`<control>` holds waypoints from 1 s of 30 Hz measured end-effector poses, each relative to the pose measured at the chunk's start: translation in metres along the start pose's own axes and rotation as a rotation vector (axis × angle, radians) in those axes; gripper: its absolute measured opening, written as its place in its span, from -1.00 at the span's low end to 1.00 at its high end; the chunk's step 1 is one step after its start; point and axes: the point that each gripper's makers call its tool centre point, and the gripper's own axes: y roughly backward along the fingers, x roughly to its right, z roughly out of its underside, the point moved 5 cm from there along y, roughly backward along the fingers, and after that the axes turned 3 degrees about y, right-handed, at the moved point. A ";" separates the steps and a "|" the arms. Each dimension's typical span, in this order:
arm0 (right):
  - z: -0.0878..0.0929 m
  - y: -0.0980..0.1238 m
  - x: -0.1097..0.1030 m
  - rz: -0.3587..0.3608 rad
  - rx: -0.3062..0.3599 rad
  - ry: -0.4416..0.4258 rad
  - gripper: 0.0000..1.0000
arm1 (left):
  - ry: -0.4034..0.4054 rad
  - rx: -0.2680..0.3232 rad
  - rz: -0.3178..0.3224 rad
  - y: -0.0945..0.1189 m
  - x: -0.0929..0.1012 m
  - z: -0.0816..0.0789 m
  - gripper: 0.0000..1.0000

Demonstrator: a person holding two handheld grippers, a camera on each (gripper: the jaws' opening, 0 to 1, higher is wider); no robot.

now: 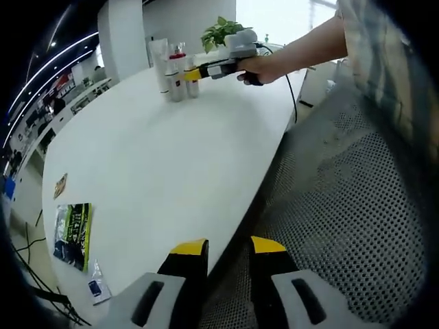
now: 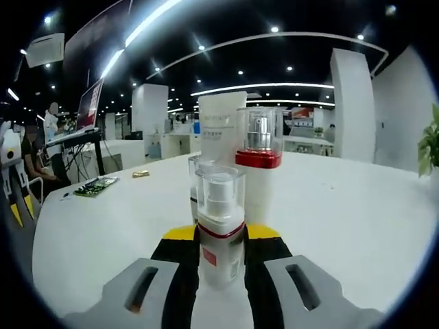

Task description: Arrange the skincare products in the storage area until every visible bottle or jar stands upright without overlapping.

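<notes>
You have a white surface (image 2: 343, 205) under clear-capped bottles: the small pump bottle (image 2: 220, 226) between your black, yellow-tipped jaws wears a red band and label, the taller bottle (image 2: 259, 147) a red collar, beside a white tube (image 2: 221, 123), with a green packet (image 1: 73, 234) farther off.

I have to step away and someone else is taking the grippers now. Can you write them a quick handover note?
Right gripper: shut on the small clear-capped bottle, upright on the white table.
Left gripper: open, holding nothing, at the near table edge.
Just behind that bottle, upright: red-collared pump bottle, white tube.
Done: the bottles stand in a group.
Left: release the bottle, check that none overlap.
</notes>
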 end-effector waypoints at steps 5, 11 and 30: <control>0.001 0.001 -0.001 -0.010 -0.010 -0.003 -0.35 | -0.003 0.000 -0.003 0.000 0.000 0.000 -0.53; 0.003 0.009 0.000 0.007 -0.035 -0.024 -0.37 | -0.008 -0.001 -0.001 0.000 0.000 0.000 -0.53; -0.002 0.007 0.006 0.008 -0.094 0.012 -0.58 | -0.013 -0.002 -0.005 0.000 0.000 0.000 -0.53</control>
